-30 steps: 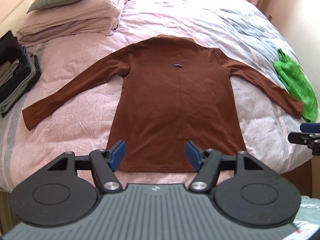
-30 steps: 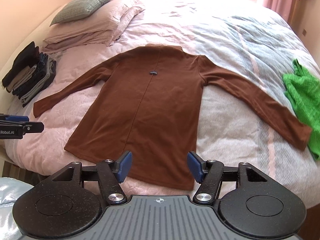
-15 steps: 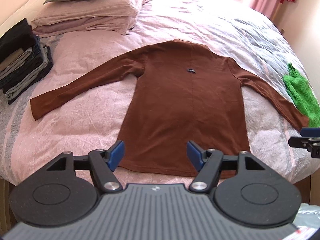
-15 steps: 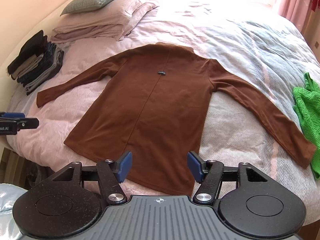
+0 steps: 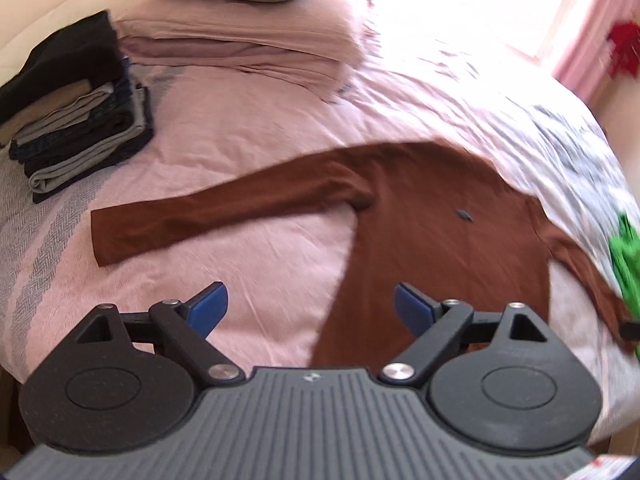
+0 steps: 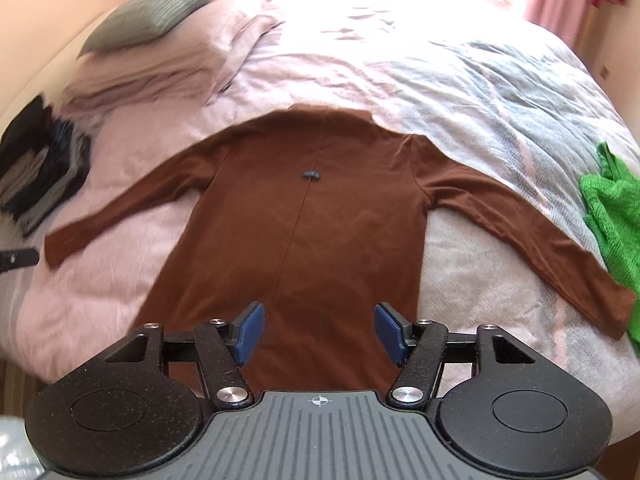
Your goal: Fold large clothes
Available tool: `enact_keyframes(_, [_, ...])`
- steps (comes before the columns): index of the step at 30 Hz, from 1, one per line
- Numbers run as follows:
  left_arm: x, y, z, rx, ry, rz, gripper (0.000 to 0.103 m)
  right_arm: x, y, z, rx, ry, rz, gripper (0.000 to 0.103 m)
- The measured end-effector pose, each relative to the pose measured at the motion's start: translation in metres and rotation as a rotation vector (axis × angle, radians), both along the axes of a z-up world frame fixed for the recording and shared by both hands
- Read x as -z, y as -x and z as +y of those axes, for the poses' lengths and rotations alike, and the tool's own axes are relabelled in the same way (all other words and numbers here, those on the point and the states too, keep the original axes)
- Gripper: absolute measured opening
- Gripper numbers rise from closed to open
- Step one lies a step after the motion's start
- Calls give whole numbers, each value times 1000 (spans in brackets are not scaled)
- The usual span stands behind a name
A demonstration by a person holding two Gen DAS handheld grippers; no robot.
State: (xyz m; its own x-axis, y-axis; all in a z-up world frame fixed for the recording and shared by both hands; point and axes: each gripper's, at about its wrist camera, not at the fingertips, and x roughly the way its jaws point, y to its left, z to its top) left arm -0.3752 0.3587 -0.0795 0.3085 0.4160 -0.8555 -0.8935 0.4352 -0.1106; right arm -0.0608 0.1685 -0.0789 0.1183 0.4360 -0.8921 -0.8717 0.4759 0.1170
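A brown long-sleeved top (image 6: 304, 240) lies flat on the bed (image 6: 460, 80), both sleeves spread out to the sides and its hem at the near edge. The left gripper (image 5: 310, 304) hangs above the pink bedspread by the top's left side, its blue fingers (image 5: 210, 304) spreading wider with nothing between them. The right gripper (image 6: 318, 330) hovers over the lower part of the top, fingers (image 6: 250, 330) about half open and empty. A stack of folded clothes (image 5: 76, 108) sits near the pillows (image 5: 240, 36); a green garment (image 6: 612, 212) lies beside the right sleeve's cuff.
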Motion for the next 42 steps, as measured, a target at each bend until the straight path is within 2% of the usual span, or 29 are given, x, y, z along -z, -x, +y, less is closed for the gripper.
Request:
enact_keyframes(3, [21, 22, 39, -70, 29, -66, 86, 7, -5, 20, 53, -13, -2, 58])
enact_keyframes(6, [55, 48, 79, -171, 82, -132, 77, 18, -8, 40, 81, 6, -13, 58])
enact_keyframes(8, [82, 69, 102, -261, 112, -171, 68, 30, -11, 54, 83, 33, -19, 58])
enact_keyframes(13, [150, 123, 142, -506, 156, -295, 65, 68, -20, 83, 86, 108, -43, 58])
enact_keyframes(19, [221, 185, 168, -825, 181, -428, 59, 114, -34, 108, 101, 176, -71, 58])
enact_keyframes(25, [260, 224, 173, -1037, 128, -508, 42, 148, -44, 124, 61, 209, -69, 58])
enact_keyframes(26, [265, 228, 174, -1059, 123, -534, 42, 154, -45, 126, 55, 215, -68, 58])
enact_keyframes(28, [270, 230, 176, -1080, 113, -553, 42, 164, -47, 129, 44, 221, -61, 58])
enact_keyframes(30, [268, 229, 177, -1090, 94, -545, 31, 172, -50, 130, 36, 220, -50, 58])
enact_keyframes(31, [266, 228, 177, -1088, 84, -539, 16, 175, -52, 130, 34, 217, -44, 58])
enact_keyframes(32, [263, 225, 177, -1086, 78, -543, 5, 176, -53, 130, 33, 214, -39, 58])
enact_keyframes(35, [240, 211, 178, -1052, -2, -517, 3, 173, -63, 122, 30, 189, -41, 58])
enact_keyframes(38, [197, 173, 185, -921, -106, -500, 2, 168, -78, 107, 50, 169, -59, 58])
enact_keyframes(40, [161, 135, 187, -790, -182, -517, 2, 164, -93, 94, 87, 164, -61, 58])
enact_keyframes(42, [121, 80, 183, -615, -245, -571, 2, 159, -110, 78, 134, 152, -55, 58])
